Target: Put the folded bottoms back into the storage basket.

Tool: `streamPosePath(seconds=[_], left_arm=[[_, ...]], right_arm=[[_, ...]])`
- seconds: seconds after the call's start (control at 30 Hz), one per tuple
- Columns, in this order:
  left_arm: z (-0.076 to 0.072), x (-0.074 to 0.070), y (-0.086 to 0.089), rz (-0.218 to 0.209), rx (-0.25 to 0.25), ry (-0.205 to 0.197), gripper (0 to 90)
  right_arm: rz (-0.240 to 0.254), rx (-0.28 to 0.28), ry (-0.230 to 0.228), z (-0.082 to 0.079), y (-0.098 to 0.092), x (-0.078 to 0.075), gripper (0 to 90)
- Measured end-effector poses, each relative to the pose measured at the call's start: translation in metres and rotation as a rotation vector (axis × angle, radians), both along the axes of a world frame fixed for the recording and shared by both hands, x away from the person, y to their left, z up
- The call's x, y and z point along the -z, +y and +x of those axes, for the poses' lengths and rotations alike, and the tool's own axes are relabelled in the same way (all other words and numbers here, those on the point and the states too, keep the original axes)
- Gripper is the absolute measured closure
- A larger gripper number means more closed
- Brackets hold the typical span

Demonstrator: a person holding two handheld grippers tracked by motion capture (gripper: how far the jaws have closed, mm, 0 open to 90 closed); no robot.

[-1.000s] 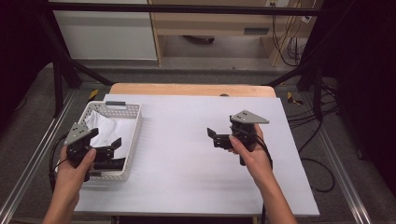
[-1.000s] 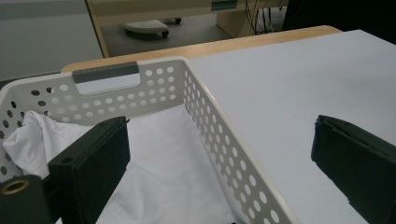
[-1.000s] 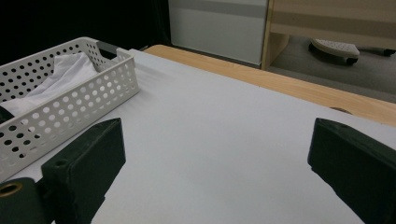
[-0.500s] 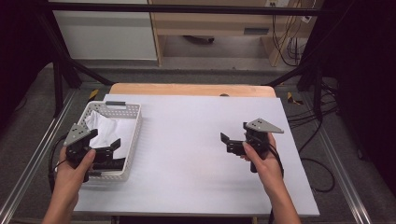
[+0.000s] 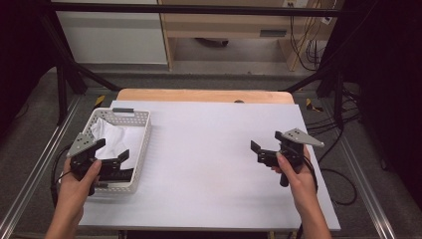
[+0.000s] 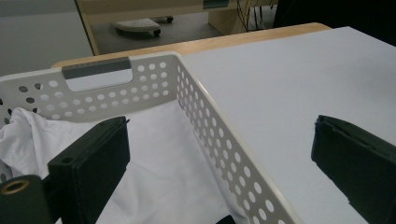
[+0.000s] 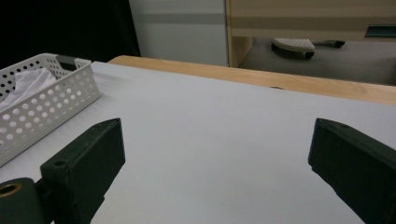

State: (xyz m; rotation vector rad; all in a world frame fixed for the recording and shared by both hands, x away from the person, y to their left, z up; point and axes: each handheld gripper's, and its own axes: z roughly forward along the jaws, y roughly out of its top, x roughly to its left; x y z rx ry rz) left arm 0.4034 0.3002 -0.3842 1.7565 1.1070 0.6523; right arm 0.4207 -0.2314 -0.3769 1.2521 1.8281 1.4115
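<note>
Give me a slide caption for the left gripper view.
Open left tongs straddle the wall of a white basket holding white cloth.

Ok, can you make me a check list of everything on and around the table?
Surface: white table, bare in the middle, wooden strip along the far edge.
Job's things: white cloth lying in the white holed basket at the table's left side.
Clutter: nothing seen.
Grippers: left claw open, held over the basket; right claw open, holding nothing, above the table's right part.
Cables: a cable trails off the right edge; more hang at the back right.
Surroundings: grey floor, black frame poles, wooden furniture behind.
</note>
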Motion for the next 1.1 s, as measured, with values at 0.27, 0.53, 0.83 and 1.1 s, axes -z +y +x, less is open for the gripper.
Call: streamPosePath(seconds=[0.27, 0.53, 0.83, 1.1], left_arm=[[0.000, 0.001, -0.001, 0.000, 0.004, 0.001, 4.8], [-0.001, 0.001, 0.000, 0.000, 0.009, 0.001, 4.8], [-0.001, 0.003, -0.001, 0.002, 0.015, 0.005, 4.7], [-0.001, 0.004, -0.003, 0.006, 0.018, 0.009, 4.7]], right_arm=[[0.010, 0.029, -0.003, -0.007, -0.016, 0.001, 4.5], [0.021, 0.061, -0.007, -0.013, -0.030, 0.004, 4.5], [0.029, 0.100, -0.004, -0.020, -0.049, 0.010, 4.6], [0.020, 0.126, 0.004, -0.024, -0.060, 0.019, 4.6]])
